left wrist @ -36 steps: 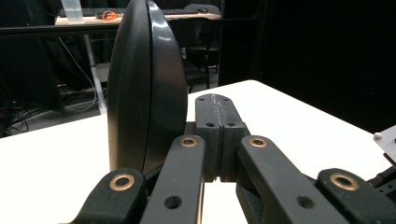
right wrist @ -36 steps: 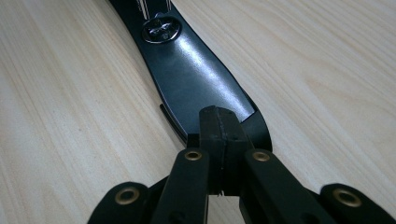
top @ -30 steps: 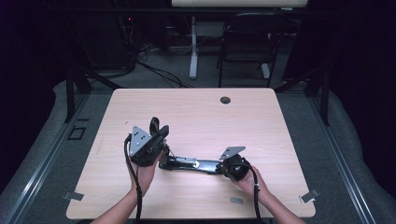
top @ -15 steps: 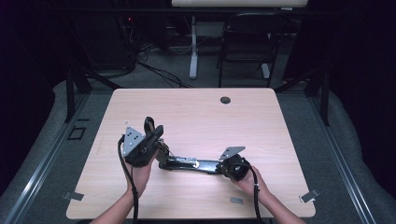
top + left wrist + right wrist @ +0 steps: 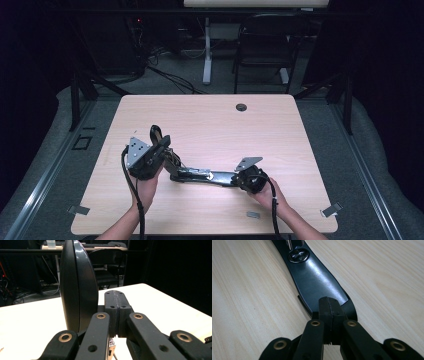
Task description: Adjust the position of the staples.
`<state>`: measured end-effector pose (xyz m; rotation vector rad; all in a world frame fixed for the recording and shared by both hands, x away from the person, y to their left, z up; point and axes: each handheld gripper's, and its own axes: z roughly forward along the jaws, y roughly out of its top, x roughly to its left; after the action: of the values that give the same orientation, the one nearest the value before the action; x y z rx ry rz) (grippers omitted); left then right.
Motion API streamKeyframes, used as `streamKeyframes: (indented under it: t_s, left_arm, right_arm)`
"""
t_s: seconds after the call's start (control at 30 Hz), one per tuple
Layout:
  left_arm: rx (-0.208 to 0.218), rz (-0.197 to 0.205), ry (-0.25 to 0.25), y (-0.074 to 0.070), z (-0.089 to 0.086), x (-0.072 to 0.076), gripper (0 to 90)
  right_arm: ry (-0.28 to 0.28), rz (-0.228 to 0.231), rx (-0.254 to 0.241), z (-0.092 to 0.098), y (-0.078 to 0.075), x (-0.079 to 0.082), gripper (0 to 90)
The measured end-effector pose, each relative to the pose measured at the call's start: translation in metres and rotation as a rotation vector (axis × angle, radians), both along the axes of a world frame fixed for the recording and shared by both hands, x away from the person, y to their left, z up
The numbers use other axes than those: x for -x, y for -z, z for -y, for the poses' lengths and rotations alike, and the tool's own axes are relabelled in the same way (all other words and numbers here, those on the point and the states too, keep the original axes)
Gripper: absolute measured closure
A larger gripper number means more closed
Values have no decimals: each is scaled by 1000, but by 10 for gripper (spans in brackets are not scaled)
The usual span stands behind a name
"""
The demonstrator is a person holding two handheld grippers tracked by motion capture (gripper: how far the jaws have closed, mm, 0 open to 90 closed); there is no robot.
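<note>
A long black tool (image 5: 200, 176) with a shiny metal middle lies on the pale wooden table (image 5: 280, 130), between my two grippers. Its left end is a glossy black loop (image 5: 155, 133) that rises upright beside my left gripper (image 5: 162, 146). In the left gripper view that loop (image 5: 77, 287) stands against the left side of the left gripper (image 5: 116, 293), whose jaws meet pad to pad. My right gripper (image 5: 231, 178) points left along the tool. Its jaws (image 5: 329, 301) are together over the tool's glossy black arm (image 5: 317, 277), near a screw (image 5: 298, 255).
A small dark grommet hole (image 5: 241, 107) sits near the table's far edge. Small metal clips lie by the near corners (image 5: 79, 210) (image 5: 331, 210), and another small piece (image 5: 253, 215) lies at the front. A chair (image 5: 262, 47) and cables stand beyond the table.
My left gripper has shifted a little to the left, and the upright black loop has gone with it. The right gripper has stayed where it was.
</note>
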<state>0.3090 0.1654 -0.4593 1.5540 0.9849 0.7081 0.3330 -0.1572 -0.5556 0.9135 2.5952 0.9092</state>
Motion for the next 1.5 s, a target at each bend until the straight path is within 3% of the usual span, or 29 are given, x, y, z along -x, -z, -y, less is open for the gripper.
streamKeyframes:
  t_s: [0.3,0.7,0.93,1.03,1.13,1.4,1.5]
  left_arm:
    - [11,-1,-20,1,-3,-2,900]
    - [34,-36,-65,3,-14,-3,900]
    - [155,-158,-133,14,-44,-14,900]
    - [181,-196,-138,19,-49,-18,900]
    - [173,-199,-132,19,-48,-18,900]
    - [116,-151,-101,12,-40,-15,881]
    - [88,-155,-55,11,-37,-16,861]
  right_arm:
    - [-3,-2,6,0,0,0,900]
    - [-4,-3,3,0,0,0,900]
    - [-5,-6,1,0,0,-1,900]
    - [-4,-5,2,1,0,-1,900]
    - [-2,-4,-2,1,0,-1,900]
    - [-13,-22,-33,5,1,-4,900]
    - [-15,-17,-15,4,0,-3,900]
